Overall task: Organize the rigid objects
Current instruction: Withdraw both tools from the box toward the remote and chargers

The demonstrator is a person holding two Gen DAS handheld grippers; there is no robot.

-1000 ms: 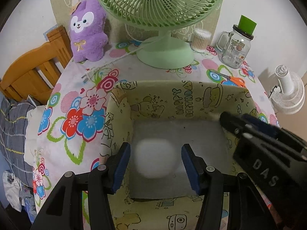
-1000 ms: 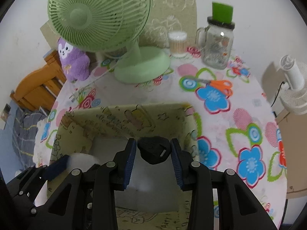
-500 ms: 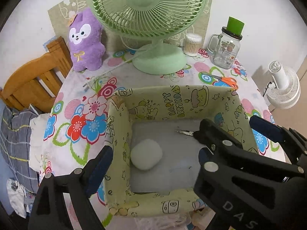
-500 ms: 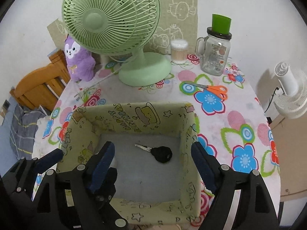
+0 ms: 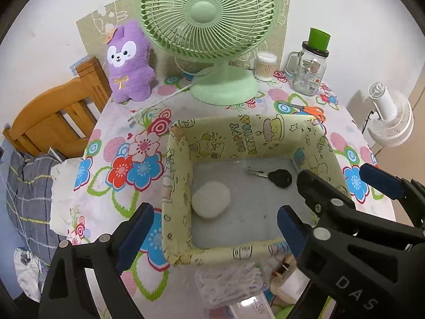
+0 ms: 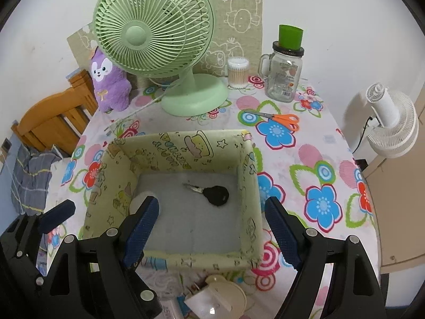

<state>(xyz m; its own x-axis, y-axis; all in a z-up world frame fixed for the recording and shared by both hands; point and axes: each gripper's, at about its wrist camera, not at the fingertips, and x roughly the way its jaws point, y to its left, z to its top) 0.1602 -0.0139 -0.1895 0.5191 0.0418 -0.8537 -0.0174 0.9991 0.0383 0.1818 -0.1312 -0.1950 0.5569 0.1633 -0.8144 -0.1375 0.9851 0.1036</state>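
A yellow cartoon-print fabric box [image 5: 255, 130] [image 6: 202, 143] stands on the flowered table. Inside it lie a white rounded case [image 5: 211, 199], partly hidden in the right wrist view [image 6: 138, 199], and a black-headed key [image 5: 279, 178] [image 6: 216, 195]. My left gripper [image 5: 215, 235] is open and empty, above the box's near left corner. My right gripper [image 6: 212, 228] is open and empty, above the box's near edge. The right gripper also shows at the right of the left wrist view [image 5: 342, 183].
Behind the box stand a green fan [image 6: 170, 42], a purple plush [image 5: 128, 63], a cotton-swab jar [image 6: 237, 71], a glass mug with green lid [image 6: 285, 71] and orange scissors [image 6: 281, 119]. Small items and a plastic bag [image 5: 233, 281] lie at the near edge. A wooden chair [image 5: 53, 119] is left.
Both grippers opened, released the white case and the key into the box, and drew back and up.
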